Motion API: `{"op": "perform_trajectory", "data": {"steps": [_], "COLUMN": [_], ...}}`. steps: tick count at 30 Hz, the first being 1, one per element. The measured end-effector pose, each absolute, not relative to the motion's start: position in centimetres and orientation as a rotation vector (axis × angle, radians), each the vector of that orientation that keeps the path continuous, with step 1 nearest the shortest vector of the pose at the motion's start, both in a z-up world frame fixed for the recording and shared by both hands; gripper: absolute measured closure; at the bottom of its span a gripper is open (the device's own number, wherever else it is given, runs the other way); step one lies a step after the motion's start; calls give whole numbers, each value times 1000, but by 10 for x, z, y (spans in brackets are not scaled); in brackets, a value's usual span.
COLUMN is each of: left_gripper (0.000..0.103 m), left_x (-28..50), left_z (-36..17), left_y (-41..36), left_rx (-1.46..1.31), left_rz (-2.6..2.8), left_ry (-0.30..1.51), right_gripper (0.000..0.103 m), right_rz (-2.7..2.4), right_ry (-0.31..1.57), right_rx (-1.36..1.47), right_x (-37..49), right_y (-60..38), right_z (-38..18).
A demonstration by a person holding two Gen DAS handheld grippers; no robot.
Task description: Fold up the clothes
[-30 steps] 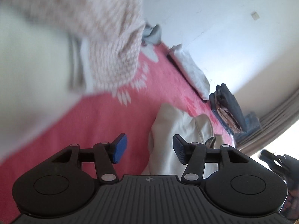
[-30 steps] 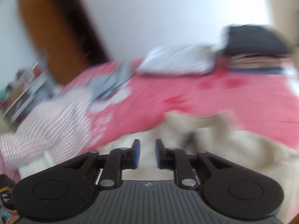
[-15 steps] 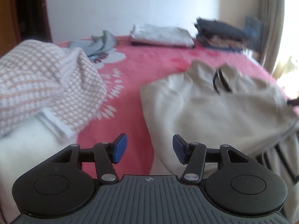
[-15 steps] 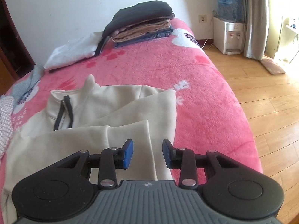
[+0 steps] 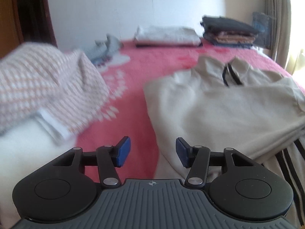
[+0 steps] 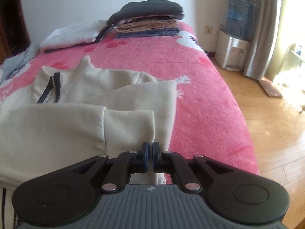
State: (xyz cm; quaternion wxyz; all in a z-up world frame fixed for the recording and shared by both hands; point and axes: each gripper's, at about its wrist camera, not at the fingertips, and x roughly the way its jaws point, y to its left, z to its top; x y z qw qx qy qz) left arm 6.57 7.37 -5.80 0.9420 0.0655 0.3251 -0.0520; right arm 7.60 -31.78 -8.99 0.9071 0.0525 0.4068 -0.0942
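Note:
A beige zip-neck sweatshirt (image 5: 219, 110) lies flat on the pink bed blanket (image 5: 133, 72), with one sleeve folded across its body. In the right wrist view the sleeve cuff (image 6: 129, 126) ends just in front of my right gripper (image 6: 150, 148). That gripper's jaws are closing, and the pads pinch the cuff's near corner. My left gripper (image 5: 152, 150) hangs open over the sweatshirt's near left edge, where beige cloth meets the blanket. Nothing is pressed between its blue pads.
A loose pink-and-white checked garment (image 5: 47, 82) is heaped at the left. At the far end lie a folded white piece (image 6: 72, 34), a dark folded stack (image 6: 148, 19) and a grey-blue garment (image 5: 106, 47). Right of the bed are wooden floor (image 6: 276, 133) and a water dispenser (image 6: 234, 51).
The right gripper's jaws have come together on the sleeve cuff, after dropping closer to the sweatshirt. The left view has rolled level and edged nearer; its jaws stay as wide apart.

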Motion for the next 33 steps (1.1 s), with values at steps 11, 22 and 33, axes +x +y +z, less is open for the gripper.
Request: {"op": "perform_trajectory", "data": {"steps": [11, 22, 33], "left_gripper": [63, 57, 60], "left_x": [153, 220, 211], "left_z": [-87, -100, -28], "left_y": [39, 53, 104], "left_rx": [91, 80, -81], "left_rz": [-213, -263, -170], "left_ry": [702, 721, 744], "right_gripper": [96, 98, 98], "right_rz": [25, -2, 4], "right_ry": [765, 776, 807], "right_rx": [-72, 107, 131], "right_x": [90, 92, 94], "right_y": [-233, -259, -260], "right_z": [-83, -125, -118]}}
